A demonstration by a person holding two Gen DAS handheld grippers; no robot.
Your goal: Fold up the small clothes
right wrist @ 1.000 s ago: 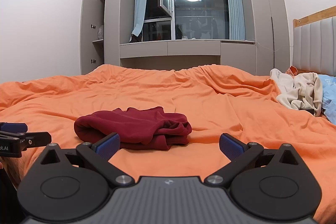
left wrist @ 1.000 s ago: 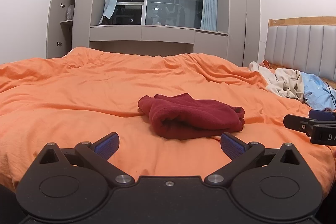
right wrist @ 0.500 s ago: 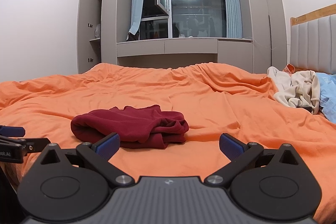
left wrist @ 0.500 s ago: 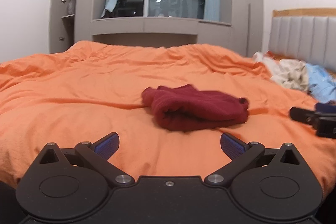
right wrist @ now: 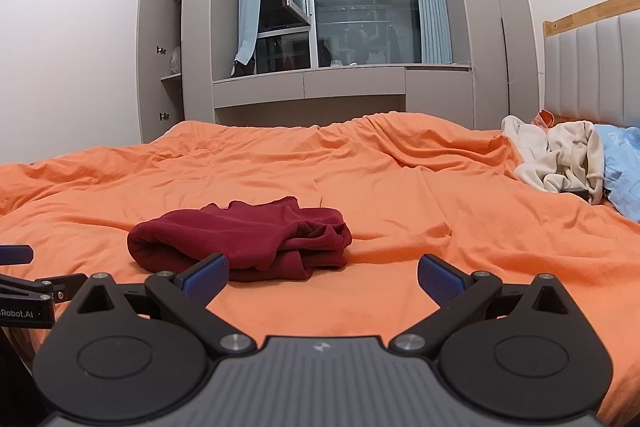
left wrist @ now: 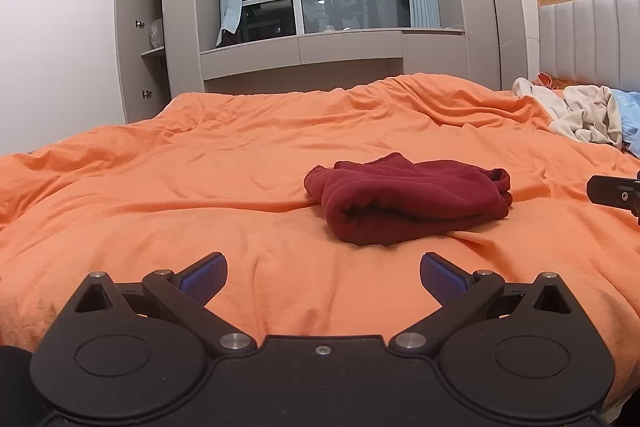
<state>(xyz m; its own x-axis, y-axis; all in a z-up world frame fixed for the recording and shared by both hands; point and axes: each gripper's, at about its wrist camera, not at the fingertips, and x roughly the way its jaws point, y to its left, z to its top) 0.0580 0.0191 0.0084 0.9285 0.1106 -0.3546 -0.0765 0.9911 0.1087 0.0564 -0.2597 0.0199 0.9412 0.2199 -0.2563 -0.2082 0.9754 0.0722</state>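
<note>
On the orange bed (left wrist: 200, 187), seen from the left wrist, a dark red garment (left wrist: 408, 203) lies in a soft, thick, rounded bundle, probably already folded; the left gripper (left wrist: 323, 273) hangs back, fingers apart and empty. From the right wrist, the right gripper (right wrist: 322, 273) is likewise spread beside the garment, with unfolded pale clothes (right wrist: 560, 159) piled near the headboard.

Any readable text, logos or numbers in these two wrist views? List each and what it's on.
"Robot.AI" — white print on the black body of the left gripper, at the right wrist view's left edge; the start is cut off by the frame.
Blue garment by the headboard: faint print, too blurred to read.
Nothing else legible.
</note>
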